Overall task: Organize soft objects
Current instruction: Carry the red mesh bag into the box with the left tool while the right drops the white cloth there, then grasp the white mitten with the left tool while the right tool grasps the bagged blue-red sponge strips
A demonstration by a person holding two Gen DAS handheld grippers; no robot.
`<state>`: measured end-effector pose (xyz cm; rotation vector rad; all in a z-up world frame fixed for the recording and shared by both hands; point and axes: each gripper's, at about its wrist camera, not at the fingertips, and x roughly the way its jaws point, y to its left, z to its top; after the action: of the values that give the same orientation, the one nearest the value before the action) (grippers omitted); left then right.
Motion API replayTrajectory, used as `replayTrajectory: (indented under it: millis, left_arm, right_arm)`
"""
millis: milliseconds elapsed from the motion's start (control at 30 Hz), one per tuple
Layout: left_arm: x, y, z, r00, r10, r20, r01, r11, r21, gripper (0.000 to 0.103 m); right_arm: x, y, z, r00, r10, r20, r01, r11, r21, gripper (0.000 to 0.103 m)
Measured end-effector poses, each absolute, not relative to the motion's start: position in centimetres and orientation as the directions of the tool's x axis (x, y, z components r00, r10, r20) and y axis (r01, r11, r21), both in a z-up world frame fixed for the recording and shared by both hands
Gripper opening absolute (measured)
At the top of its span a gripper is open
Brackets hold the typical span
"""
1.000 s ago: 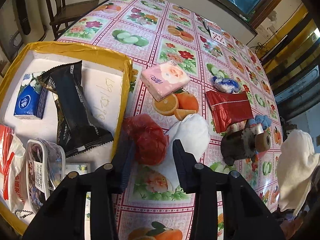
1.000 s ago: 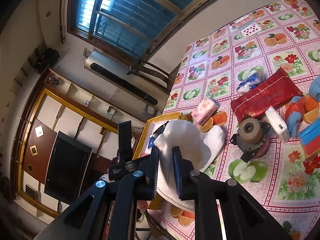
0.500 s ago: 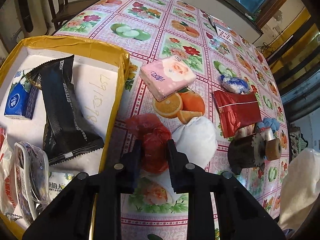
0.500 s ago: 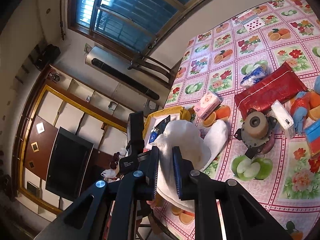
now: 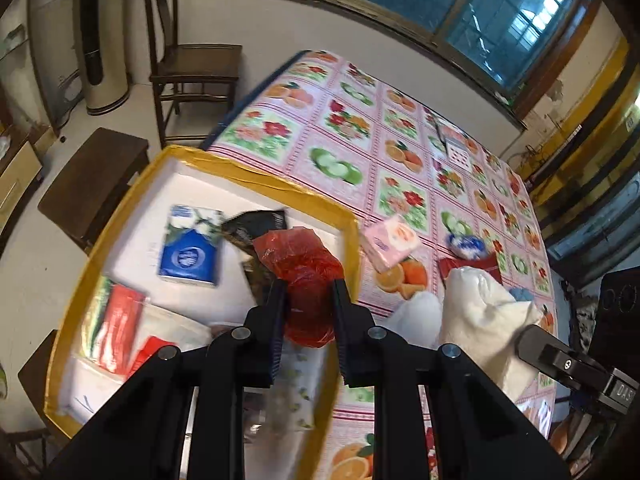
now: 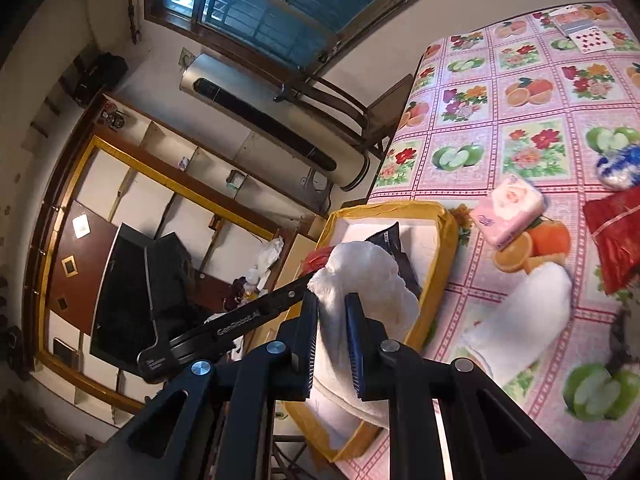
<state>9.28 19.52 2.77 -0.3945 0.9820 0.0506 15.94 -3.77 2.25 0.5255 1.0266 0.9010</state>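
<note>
The left gripper (image 5: 308, 300) is being kept clamped on a red plastic bag (image 5: 304, 276), which is being squeezed between the two black fingers (image 5: 272, 320) and is sticking out past their tips. The bag is thin, shiny and crumpled into a soft lump. It is being held up in the air above the right edge of the box (image 5: 224, 168), and it is not touching the things inside. The box is flat and white inside, with yellow tape around its rim. A blue tissue pack (image 5: 190, 250), a black snack bag (image 5: 256, 226) and a red and white packet (image 5: 118, 318) are lying in it. The right gripper (image 6: 332, 332) is being kept pinched on a white cloth (image 6: 368, 280), which is fluffy and folded and is hanging down past both fingers. The cloth is being held over the near end of the box. A second white cloth (image 6: 524, 312) is lying on the flowery tablecloth (image 6: 532, 148) just beside the box. A pink tissue pack (image 6: 508, 210), a red foil bag (image 6: 616, 236) and a blue and white bundle (image 6: 618, 164) are lying further out on the table. Both grippers are being pointed forward and down toward the box, close beside each other.
</note>
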Motion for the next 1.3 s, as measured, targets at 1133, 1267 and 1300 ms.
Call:
replayTrajectory:
  millis: [1133,1267,1300]
  left_arm:
    - [12.2,4.1,-1.8,0.403,-0.291,-0.868,0.112,0.957,-0.269,0.073]
    - [13.2,2.1,-3.5,0.356,-0.304,-0.884,0.149,0.952,-0.267,0.073]
    - [13.5,1.9,-4.0,0.357,-0.282,-0.891,0.148,0.958,-0.244,0.073]
  right_arm:
    - [10.2,-26.7,1.2,0.557,0.532,-0.638,-0.267,0.842,0.470,0.063]
    - [10.5,-30.8,-1.2,0.547,0.517,-0.658,-0.184,0.841,0.508,0.063]
    - [10.6,-31.4,-1.6,0.549,0.510,-0.662,-0.170,0.844,0.510,0.063]
